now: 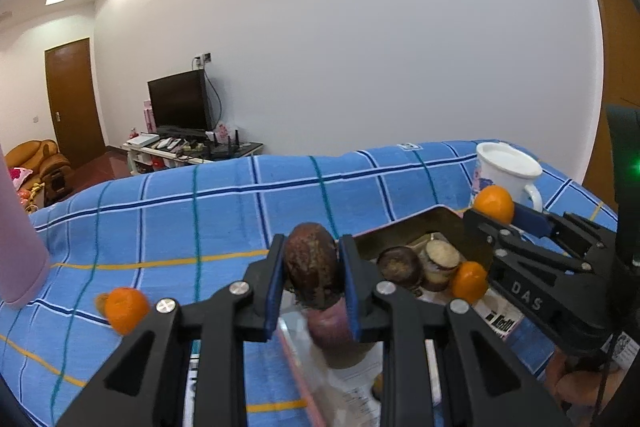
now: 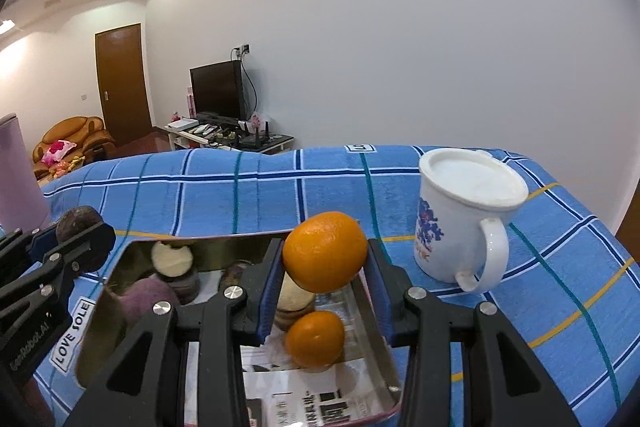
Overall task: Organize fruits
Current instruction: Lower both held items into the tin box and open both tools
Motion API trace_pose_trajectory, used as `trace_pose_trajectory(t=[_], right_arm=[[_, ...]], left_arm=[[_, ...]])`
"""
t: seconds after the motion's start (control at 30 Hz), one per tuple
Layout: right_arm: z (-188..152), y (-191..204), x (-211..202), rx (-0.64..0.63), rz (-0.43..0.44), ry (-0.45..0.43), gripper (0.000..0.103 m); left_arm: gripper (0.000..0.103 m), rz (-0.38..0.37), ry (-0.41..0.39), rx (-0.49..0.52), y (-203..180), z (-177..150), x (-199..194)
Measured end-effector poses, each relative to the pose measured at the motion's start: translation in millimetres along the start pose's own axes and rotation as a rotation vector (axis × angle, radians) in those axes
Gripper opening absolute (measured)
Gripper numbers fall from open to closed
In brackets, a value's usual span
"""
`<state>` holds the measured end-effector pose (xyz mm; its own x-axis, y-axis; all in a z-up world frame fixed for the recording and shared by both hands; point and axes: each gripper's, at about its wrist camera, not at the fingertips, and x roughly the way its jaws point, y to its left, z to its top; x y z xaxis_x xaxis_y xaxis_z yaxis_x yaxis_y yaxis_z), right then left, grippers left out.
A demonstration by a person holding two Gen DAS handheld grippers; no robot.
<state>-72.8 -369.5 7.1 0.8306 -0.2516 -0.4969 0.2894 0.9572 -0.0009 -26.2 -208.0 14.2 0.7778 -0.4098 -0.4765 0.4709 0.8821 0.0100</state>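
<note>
Item one: my left gripper is clamped on a brown, mottled fruit, held above the blue checked cloth just left of the metal tray. Item two: my right gripper is closed on an orange, held over the tray beside the white lidded mug. Remaining stock: one orange in the tray with several dark and cut fruits; one loose orange on the cloth to the left.
</note>
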Motion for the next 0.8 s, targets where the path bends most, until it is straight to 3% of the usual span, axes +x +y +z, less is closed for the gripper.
trace_pose_trajectory(t=[0.33,0.8], right_arm=[[2,-5,20,-0.039,0.002,0.063,0.042],[4,4,42,-0.081,0.025,0.122,0.042]], left_arm=[[0.027,-0.035,0.016,0.027,-30,-2,13],[0.027,-0.028,0.059,0.021,-36,-4,26]])
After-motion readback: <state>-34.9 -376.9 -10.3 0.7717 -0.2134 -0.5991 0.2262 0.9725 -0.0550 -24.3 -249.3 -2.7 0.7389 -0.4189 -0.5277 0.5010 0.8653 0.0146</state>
